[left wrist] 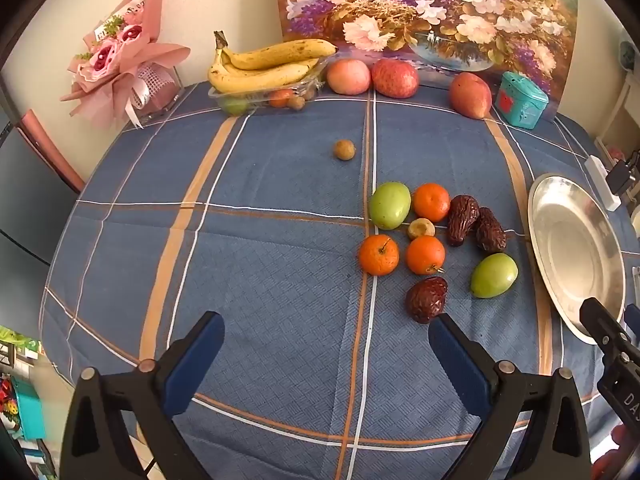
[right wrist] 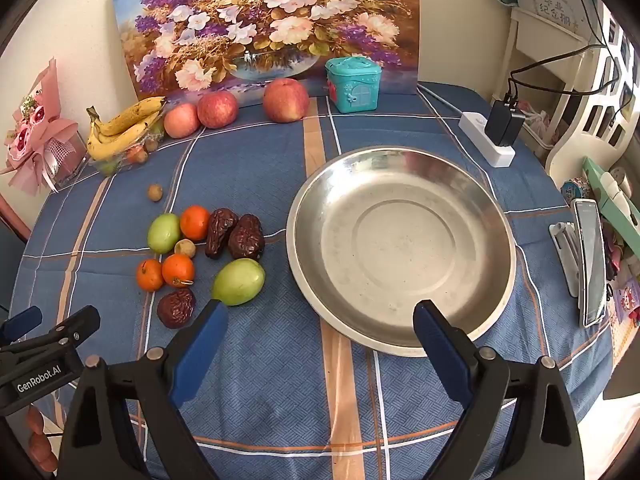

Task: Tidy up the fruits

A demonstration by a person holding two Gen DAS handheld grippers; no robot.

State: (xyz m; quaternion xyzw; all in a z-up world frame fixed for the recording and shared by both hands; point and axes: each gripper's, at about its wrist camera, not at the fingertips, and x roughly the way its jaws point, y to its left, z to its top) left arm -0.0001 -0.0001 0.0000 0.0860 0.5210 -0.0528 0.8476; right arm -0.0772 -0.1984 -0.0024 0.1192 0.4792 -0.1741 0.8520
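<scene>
A blue woven cloth with orange and white stripes covers the table (left wrist: 280, 264). The left tongs (left wrist: 326, 344) stand released, blue-padded fingers wide apart over bare cloth, nothing between them. Just ahead of their right finger lies a wrinkled dark red date (left wrist: 426, 299); beyond it cluster 3 glossy oranges (left wrist: 378, 255), 2 smooth green oval fruits (left wrist: 389, 205), 2 more wrinkled dates (left wrist: 462, 219) and a small tan round fruit (left wrist: 421, 228), with another tan one (left wrist: 344, 149) apart, further ahead. The right tongs (right wrist: 320, 328) are also released and empty; their right finger overlaps the near rim of a round, shallow, shiny metal plate (right wrist: 400, 336), and the fruit cluster sits ahead-left of their left finger, a green fruit (right wrist: 238, 282) nearest. The right wrist view alone shows the whole plate, a white power strip (right wrist: 486, 140) with black charger and a phone (right wrist: 590, 262) on a stand. Both views show bananas (left wrist: 268, 66) over a clear tray, 3 reddish apples (left wrist: 394, 78) and a teal box (left wrist: 520, 100) far ahead against a flower painting (right wrist: 272, 20).
</scene>
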